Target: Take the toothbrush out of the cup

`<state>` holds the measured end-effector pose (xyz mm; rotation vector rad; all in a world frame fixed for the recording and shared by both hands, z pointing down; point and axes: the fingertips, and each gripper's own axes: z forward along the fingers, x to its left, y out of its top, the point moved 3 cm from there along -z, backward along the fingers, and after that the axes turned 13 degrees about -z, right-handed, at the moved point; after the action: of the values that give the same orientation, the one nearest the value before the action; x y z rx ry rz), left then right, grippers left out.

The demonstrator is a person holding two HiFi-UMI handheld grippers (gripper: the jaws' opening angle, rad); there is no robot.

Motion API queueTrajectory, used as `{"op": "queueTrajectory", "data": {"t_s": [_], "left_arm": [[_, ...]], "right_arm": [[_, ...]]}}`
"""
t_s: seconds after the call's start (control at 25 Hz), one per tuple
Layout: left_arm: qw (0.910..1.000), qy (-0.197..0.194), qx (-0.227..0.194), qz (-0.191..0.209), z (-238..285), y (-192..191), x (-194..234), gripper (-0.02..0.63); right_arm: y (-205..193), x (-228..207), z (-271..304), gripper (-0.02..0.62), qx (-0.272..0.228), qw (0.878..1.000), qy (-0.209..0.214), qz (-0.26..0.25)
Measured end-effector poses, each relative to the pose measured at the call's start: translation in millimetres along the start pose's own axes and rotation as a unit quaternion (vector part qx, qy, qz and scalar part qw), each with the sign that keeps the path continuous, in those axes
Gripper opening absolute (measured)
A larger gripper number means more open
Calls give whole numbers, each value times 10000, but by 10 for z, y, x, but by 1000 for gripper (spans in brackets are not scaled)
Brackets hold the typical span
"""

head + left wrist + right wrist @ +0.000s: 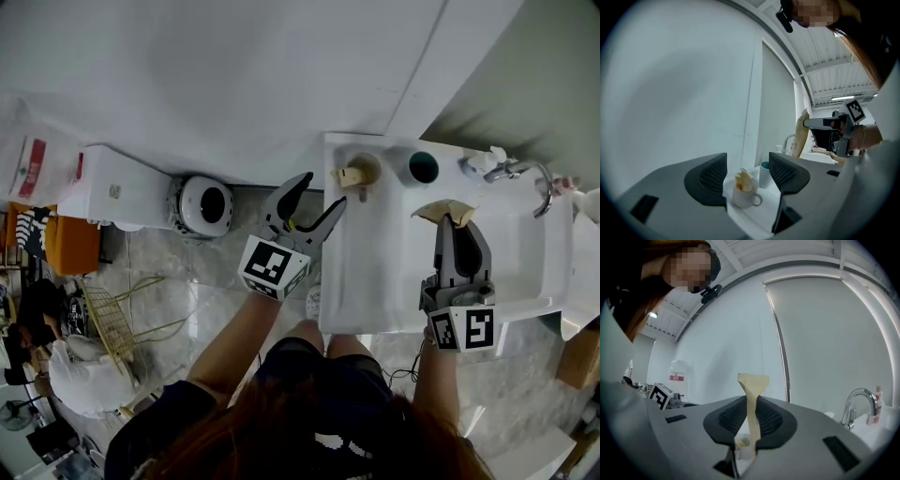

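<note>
A white cup (360, 172) stands at the back left of the white sink top (375, 281), with some cream-coloured pieces sticking out of it. My right gripper (457, 223) is shut on a cream-coloured toothbrush (448, 210), held over the basin to the right of the cup. In the right gripper view the toothbrush (752, 387) rises upright between the pressed pads, its flared end above the jaws. My left gripper (322, 192) stands open just left of the cup, nothing between its fingers. From the left gripper view the cup (746, 193) shows between the open jaws.
A teal cup (423, 167) stands right of the white one. A chrome faucet (527, 174) is at the back right of the sink. On the floor to the left are a white tank (117, 187), a round white appliance (206, 204) and a wire rack (112, 323).
</note>
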<state>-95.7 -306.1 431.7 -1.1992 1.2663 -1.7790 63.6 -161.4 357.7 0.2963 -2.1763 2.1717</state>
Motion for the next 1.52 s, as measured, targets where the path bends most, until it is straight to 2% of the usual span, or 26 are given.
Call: {"op": "queueTrajectory", "data": {"t_s": [0.2, 0.4, 0.6, 0.76, 0.8, 0.84, 0.88, 0.92, 1.04, 1.36, 1.52], "left_arm": [[9992, -71, 299, -255, 389, -379, 162, 275], [9981, -126, 516, -314, 746, -660, 293, 275], [9979, -291, 492, -320, 943, -739, 286, 275], [9984, -273, 455, -207, 994, -743, 287, 272], [9985, -255, 449, -158, 1000, -741, 284, 268], [9987, -241, 436, -107, 1002, -737, 278, 234], [9989, -227, 417, -53, 1002, -731, 270, 167], [9990, -212, 401, 2, 1000, -722, 261, 136], [9989, -196, 383, 169, 986, -670, 212, 80], [9988, -229, 61, 423, 760, -162, -39, 61], [9993, -200, -87, 309, 560, 195, -168, 61]], "right_arm": [[-260, 75, 63, 71, 155, 9996, 164, 187], [-504, 71, 106, 71, 339, 9985, 244, 364], [-664, 34, 90, 71, 486, 9977, 250, 408], [-715, 18, 78, 71, 495, 9975, 227, 454], [-713, 17, 79, 71, 467, 9975, 232, 482], [-696, 17, 85, 71, 417, 9975, 241, 524], [-675, 17, 89, 71, 368, 9974, 249, 565], [-669, 12, 82, 71, 362, 9974, 249, 563], [-680, -18, 31, 71, 438, 9978, 226, 450], [-471, -83, -32, 71, 241, 9988, 213, 375], [-294, -113, -40, 71, 75, 9993, 215, 303]]}}
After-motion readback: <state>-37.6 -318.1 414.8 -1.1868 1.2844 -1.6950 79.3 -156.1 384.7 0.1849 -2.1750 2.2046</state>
